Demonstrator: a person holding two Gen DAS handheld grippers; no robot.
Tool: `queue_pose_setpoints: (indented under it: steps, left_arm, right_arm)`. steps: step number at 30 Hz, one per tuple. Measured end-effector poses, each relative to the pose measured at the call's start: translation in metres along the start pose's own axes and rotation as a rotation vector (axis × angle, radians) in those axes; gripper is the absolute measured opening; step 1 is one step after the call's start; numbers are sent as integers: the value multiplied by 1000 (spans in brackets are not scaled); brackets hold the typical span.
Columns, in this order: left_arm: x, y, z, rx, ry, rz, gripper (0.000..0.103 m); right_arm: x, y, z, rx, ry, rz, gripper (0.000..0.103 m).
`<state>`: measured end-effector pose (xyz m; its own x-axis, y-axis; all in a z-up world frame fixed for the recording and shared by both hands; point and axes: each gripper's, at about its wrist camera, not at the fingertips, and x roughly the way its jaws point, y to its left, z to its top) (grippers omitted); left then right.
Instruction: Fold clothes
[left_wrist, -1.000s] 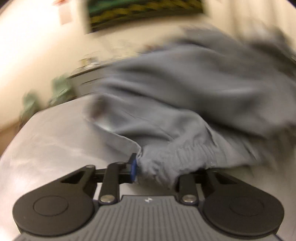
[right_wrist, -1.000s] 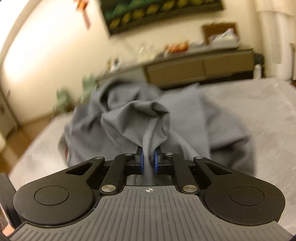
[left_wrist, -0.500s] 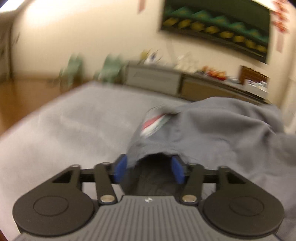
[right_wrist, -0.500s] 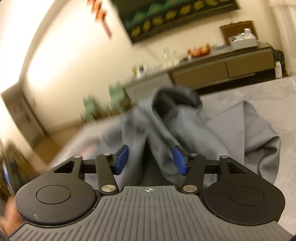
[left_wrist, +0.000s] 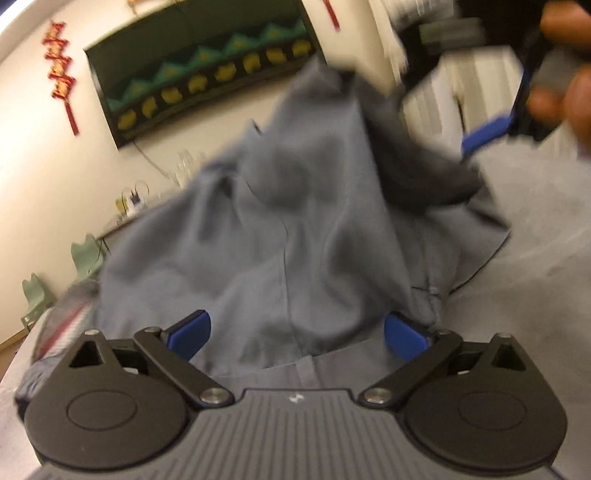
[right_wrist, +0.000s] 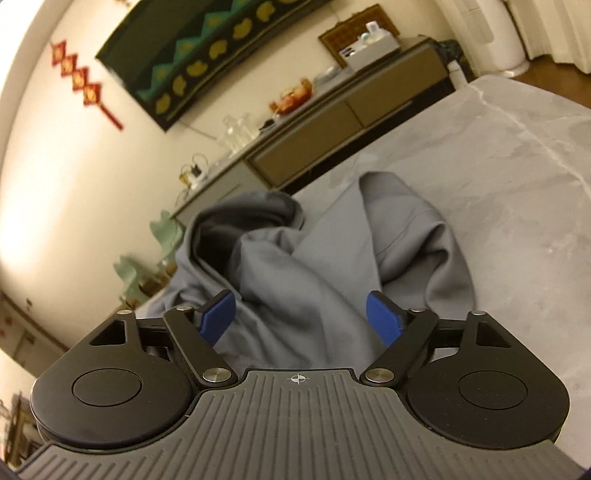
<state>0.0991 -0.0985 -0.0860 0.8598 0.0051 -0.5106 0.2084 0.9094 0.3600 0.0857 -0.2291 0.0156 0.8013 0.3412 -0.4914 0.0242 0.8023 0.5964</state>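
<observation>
Both my claws are wide apart right now: the left gripper (left_wrist: 297, 334) has just been spreading its jaws, cloth bunched between the blue pads but not pinched, and the right gripper (right_wrist: 301, 319) has just been opening too, fabric lying loose in the gap with neither pad pressing on it. So nothing is held at this moment. The grey garment (right_wrist: 325, 266) sits in a rumpled heap on the pale grey tabletop (right_wrist: 517, 177), humped up in soft folds close in front of me. It looks light and limp, I'd say, the kind of cloth that slumps wherever I drop it and slides easily on this smooth top; no fear of breaking it, but it won't keep a shape unless I lay it flat. I'd take it by a hem or seam, since those stitched edges give the pads something firm, and by two corners at once so it hangs straight. The right wrist view is sharp and shows a stitched hem (right_wrist: 413, 225) curling at the far right of the heap, plus the sideboard (right_wrist: 332, 129) beyond. The left wrist view is blurred, yet it alone shows my other claw with a hand (left_wrist: 565, 88) on it at upper right, and a long seam (left_wrist: 286, 280) running down the cloth.
</observation>
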Motion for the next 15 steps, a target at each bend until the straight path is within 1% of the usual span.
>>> queue_pose_setpoints:
  steps: [1, 2, 3, 4, 5, 7, 9, 10, 12, 14, 15]
  left_arm:
    - [3, 2, -2, 27, 16, -9, 63]
    - [5, 5, -5, 46, 30, -15, 34]
    - [4, 25, -4, 3, 37, 9, 6]
    - [2, 44, -3, -40, 45, 34, 1]
    - [0, 66, -1, -88, 50, 61, 1]
    - [-13, 142, 9, -285, 29, 148, 2]
    - [-45, 226, 8, -470, -20, 309, 1]
    - [-58, 259, 3, -521, -39, 413, 1]
    - [-79, 317, -16, -588, -31, 528, 1]
    - [-83, 342, -34, -587, 20, 523, 6]
    - [-87, 342, -46, -579, 19, 506, 13]
  right_arm:
    - [3, -1, 0, -3, 3, -3, 83]
    - [6, -3, 1, -2, 4, -8, 84]
    - [8, -6, 1, 4, 7, -18, 84]
    - [9, -10, 1, 12, 7, -33, 84]
    - [8, -14, 1, 22, 6, -50, 84]
    - [9, -22, 4, 53, -8, -69, 84]
    - [10, -28, 9, 84, -27, -82, 85]
    - [12, -29, 11, 85, -34, -89, 86]
    - [18, -25, 10, 53, -21, -121, 87]
    - [27, -18, 7, 5, 8, -146, 87]
    - [32, -14, 7, -19, 24, -153, 87]
